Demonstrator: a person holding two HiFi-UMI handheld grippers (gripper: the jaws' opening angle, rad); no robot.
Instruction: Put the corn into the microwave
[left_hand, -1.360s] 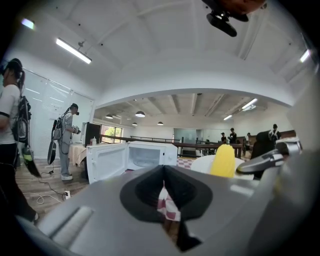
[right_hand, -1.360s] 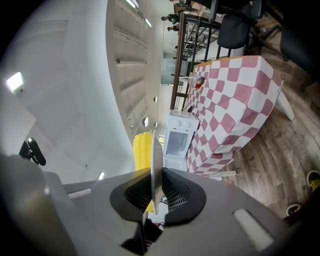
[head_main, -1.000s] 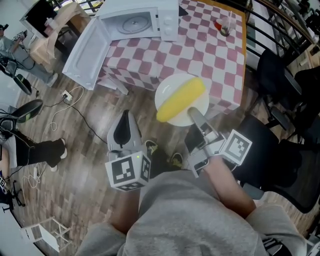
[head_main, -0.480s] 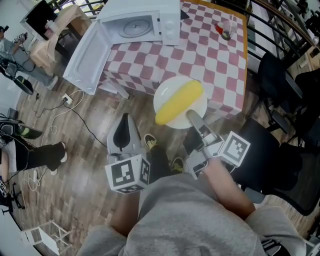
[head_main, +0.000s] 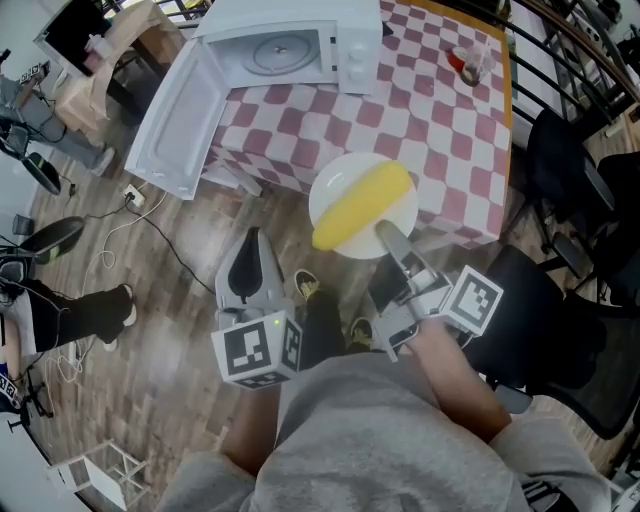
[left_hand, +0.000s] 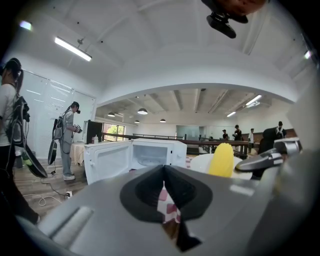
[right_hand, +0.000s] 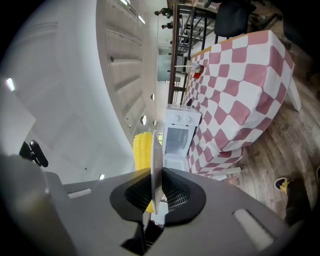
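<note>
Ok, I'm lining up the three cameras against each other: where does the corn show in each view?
Head view: corn at centre, lying on the white plate.
Left gripper view: corn right of centre, standing tall and yellow.
Right gripper view: corn left of centre, behind the plate seen edge-on.
Shared landmark: the open white microwave, in all three.

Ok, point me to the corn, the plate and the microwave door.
corn (head_main: 362, 207), head view, middle of the cob.
plate (head_main: 335, 186), head view, bare part left of the corn.
microwave door (head_main: 180, 120), head view, inner face of the open door.
</note>
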